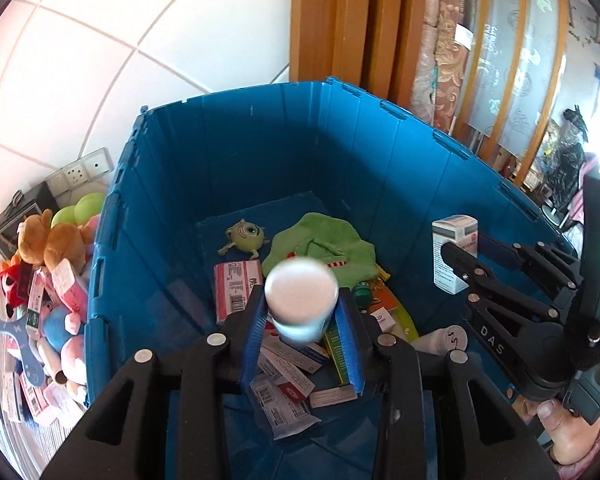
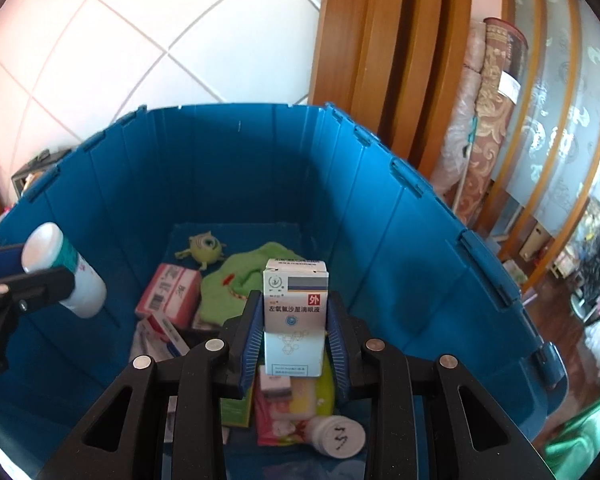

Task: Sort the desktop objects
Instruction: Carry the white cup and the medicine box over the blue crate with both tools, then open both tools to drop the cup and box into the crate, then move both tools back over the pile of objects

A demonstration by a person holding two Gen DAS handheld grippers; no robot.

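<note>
The left gripper (image 1: 302, 322) has its fingers closed on a white cylindrical plastic bottle (image 1: 301, 298); the right gripper (image 2: 292, 332) clamps a white cardboard medicine box (image 2: 295, 320). Both hang over the deep blue plastic crate (image 1: 172, 184). Dropped from here, the bottle may bounce or roll. Only the left view shows the plush toys (image 1: 56, 248) heaped outside, probably on the table.

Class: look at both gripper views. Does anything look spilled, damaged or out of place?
Nothing stands out. The bottle sits in the left gripper and the box in the right gripper, both over the bin, whose contents lie jumbled.
</note>
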